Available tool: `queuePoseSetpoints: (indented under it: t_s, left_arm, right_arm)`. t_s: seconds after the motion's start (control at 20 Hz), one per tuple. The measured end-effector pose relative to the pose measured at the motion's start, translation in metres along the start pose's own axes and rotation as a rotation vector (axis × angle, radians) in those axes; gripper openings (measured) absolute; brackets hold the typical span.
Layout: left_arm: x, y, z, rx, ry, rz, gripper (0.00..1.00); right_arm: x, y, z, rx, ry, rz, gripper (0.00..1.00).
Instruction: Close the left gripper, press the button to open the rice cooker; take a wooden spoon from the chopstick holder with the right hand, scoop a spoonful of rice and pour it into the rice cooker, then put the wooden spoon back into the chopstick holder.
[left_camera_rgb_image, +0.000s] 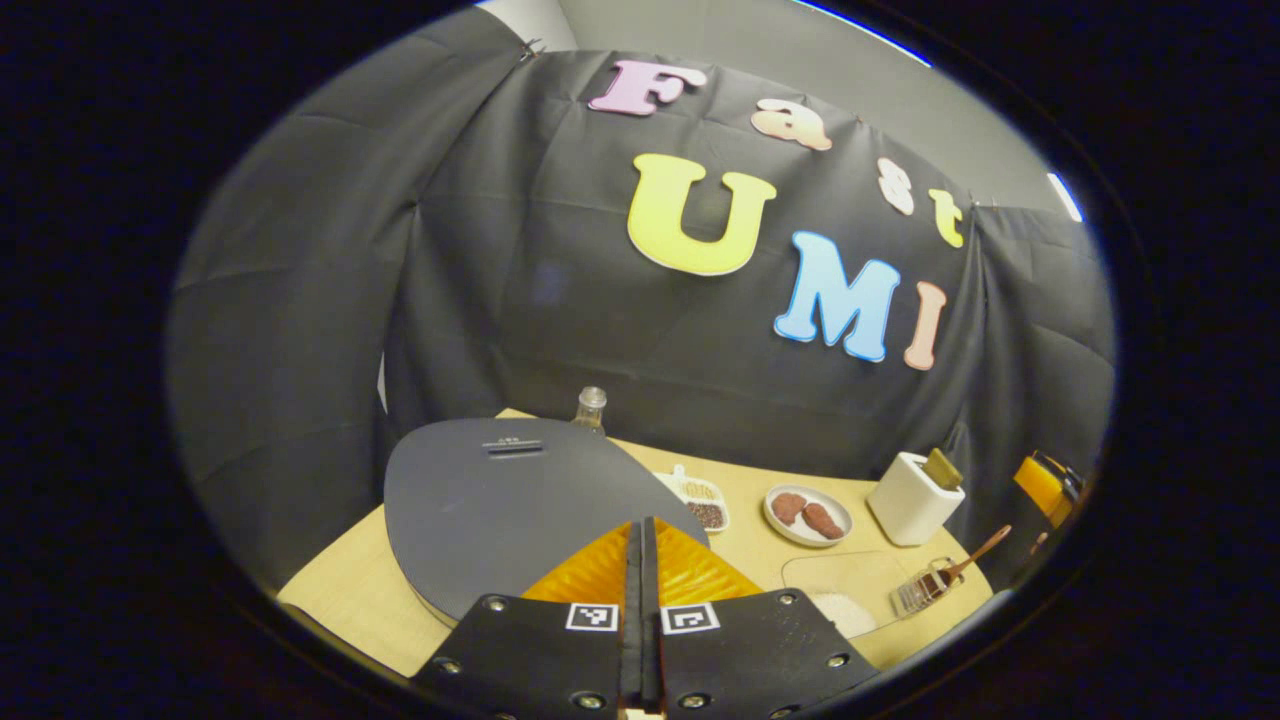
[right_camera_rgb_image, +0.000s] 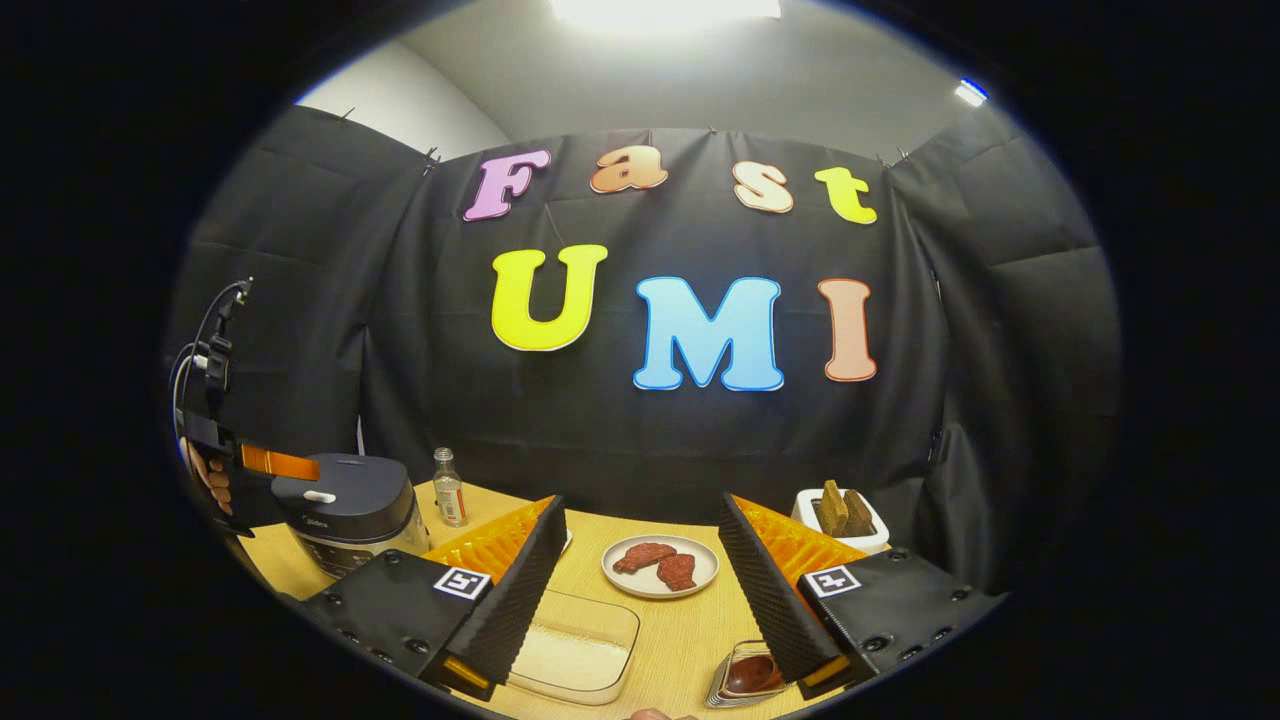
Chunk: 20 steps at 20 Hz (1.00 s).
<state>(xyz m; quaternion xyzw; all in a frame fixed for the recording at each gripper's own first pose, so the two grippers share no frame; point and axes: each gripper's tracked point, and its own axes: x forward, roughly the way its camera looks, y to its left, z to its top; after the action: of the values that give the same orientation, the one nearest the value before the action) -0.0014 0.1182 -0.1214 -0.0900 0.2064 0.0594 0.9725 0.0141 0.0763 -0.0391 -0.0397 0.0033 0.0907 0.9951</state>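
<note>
The left gripper, fingers together, hovers over the closed rice cooker. Step: pressing its button. The right gripper waits, spread wide.

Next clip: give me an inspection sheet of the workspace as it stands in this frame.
Surface: light wooden table, mostly bare in the middle.
Job's things: rice cooker lid closed; clear rice tray near the front; wooden spoon standing in the wire chopstick holder.
Clutter: plate of meat pieces, small bottle, white block holder, divided snack dish, orange bottle.
Grippers: left tool shut, empty, over the cooker lid; right tool open, empty, above the table.
Cables: wires rising from the left tool's handle.
Surroundings: black cloth booth wall, ceiling light.
</note>
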Motion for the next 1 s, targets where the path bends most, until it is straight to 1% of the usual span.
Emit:
queuePoseSetpoints:
  t_s: [0.15, 0.25, 0.45, 0.5, 0.6, 0.65, 0.85, 0.9, 0.95, 1.0]
  left_arm:
    - [0.008, 0.018, -0.012, -0.014, 0.046, 0.04, 0.01]
    - [0.007, 0.018, -0.012, -0.027, 0.044, 0.035, 0.01]
    - [0.008, 0.016, -0.018, 0.0, 0.056, 0.042, 0.01]
    - [0.006, 0.015, -0.022, 0.017, 0.068, 0.04, 0.01]
    - [0.007, 0.016, -0.024, 0.047, 0.049, 0.037, 0.02]
    - [0.008, 0.016, -0.024, 0.05, 0.047, 0.033, 0.02]
    - [0.007, 0.011, -0.025, 0.04, 0.032, -0.007, 0.02]
    - [0.008, 0.01, -0.026, 0.04, 0.033, -0.014, 0.02]
    - [0.007, 0.01, -0.027, 0.044, 0.032, -0.018, 0.02]
    - [0.006, 0.01, -0.027, 0.047, 0.034, -0.018, 0.02]
  right_arm:
    - [0.001, 0.0, -0.002, -0.001, 0.004, 0.003, 0.98]
    - [0.001, -0.001, -0.003, -0.004, 0.004, 0.005, 0.98]
    - [0.003, -0.002, -0.007, 0.014, 0.009, 0.01, 0.98]
    - [0.004, -0.003, -0.007, 0.018, 0.009, 0.013, 0.98]
    - [0.004, 0.003, -0.011, 0.039, 0.02, 0.045, 0.98]
    - [0.004, 0.003, -0.01, 0.045, 0.017, 0.056, 0.98]
    - [0.002, 0.0, -0.009, 0.031, -0.001, 0.057, 0.98]
    - [0.003, 0.001, -0.01, 0.036, 0.0, 0.063, 0.93]
    - [0.005, 0.003, -0.011, 0.044, 0.002, 0.068, 0.93]
    - [0.007, 0.004, -0.012, 0.053, 0.004, 0.072, 0.98]
